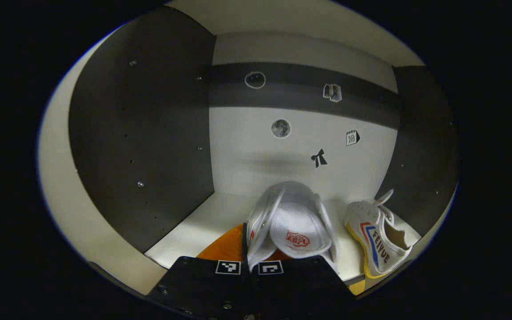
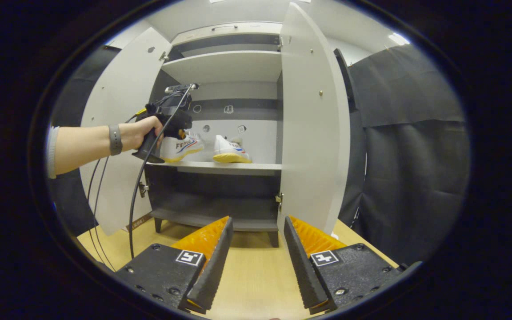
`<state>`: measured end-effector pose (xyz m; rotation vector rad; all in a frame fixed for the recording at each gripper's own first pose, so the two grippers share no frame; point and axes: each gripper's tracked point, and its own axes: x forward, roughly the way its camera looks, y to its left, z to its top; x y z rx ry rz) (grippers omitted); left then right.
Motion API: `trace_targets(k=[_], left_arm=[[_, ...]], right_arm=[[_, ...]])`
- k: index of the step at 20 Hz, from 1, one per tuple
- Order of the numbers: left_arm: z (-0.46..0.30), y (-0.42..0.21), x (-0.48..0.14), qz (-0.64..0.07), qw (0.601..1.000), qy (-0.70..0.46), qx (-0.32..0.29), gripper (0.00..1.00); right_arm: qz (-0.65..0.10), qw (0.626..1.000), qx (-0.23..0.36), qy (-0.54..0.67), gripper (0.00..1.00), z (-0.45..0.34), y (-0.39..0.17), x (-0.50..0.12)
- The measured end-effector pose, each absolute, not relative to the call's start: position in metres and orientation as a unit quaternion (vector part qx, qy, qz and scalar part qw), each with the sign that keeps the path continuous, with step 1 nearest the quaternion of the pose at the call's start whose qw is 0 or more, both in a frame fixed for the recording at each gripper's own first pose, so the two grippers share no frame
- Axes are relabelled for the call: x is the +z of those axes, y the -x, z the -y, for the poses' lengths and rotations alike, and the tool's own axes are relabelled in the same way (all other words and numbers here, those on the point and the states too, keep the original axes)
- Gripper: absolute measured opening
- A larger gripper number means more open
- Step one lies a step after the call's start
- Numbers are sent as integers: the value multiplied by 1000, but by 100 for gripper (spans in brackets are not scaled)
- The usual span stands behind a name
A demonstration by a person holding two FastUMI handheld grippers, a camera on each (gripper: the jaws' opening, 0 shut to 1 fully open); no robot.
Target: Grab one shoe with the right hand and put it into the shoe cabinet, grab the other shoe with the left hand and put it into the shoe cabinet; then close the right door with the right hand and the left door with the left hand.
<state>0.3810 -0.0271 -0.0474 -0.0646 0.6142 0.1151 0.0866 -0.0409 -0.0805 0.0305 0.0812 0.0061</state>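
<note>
A recording booth, not a home: black cloth wall hangs right of a shoe cabinet standing on a wooden bench.

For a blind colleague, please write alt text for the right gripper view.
A hand holds the left gripper at the shoe cabinet's middle shelf, where two white shoes sit. Both doors stand open; the right gripper waits open, in front.

Left gripper view dim, soft shadow on cabinet back wall. Right gripper view brighter, lit from above, ceiling glare top right. Both sharp, strong fisheye bending at edges.
</note>
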Motion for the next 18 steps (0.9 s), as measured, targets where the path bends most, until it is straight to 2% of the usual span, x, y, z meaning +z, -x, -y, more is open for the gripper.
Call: trace_targets(k=[8, 9, 10, 11, 12, 13, 14, 15, 18], left_arm=[[28, -380, -74, -395, 915, 66, 53, 3], [27, -380, -73, -398, 913, 71, 53, 0], [26, -376, -74, -406, 909, 74, 51, 17], [23, -373, -73, -411, 908, 72, 48, 27], [22, -369, -71, -413, 907, 74, 44, 30], [24, -364, -68, -416, 905, 81, 36, 42], [24, -358, -63, -416, 905, 86, 30, 63], [23, -353, -58, -411, 907, 86, 25, 72], [13, -335, -34, -367, 927, 78, 17, 76]], right_arm=[[-58, 998, -5, -22, 73, 49, -86, -97], [-59, 998, -5, -23, 74, 48, -87, -97], [-58, 998, -6, -24, 74, 48, -86, -97], [-58, 998, -5, -24, 74, 48, -86, -97], [-56, 998, -3, -24, 74, 47, -86, -96], [-55, 998, -2, -22, 74, 47, -86, -95], [-53, 998, -1, -21, 74, 46, -87, -94], [-52, 998, 0, -20, 73, 45, -87, -92], [-48, 999, 6, -23, 74, 41, -87, -89]])
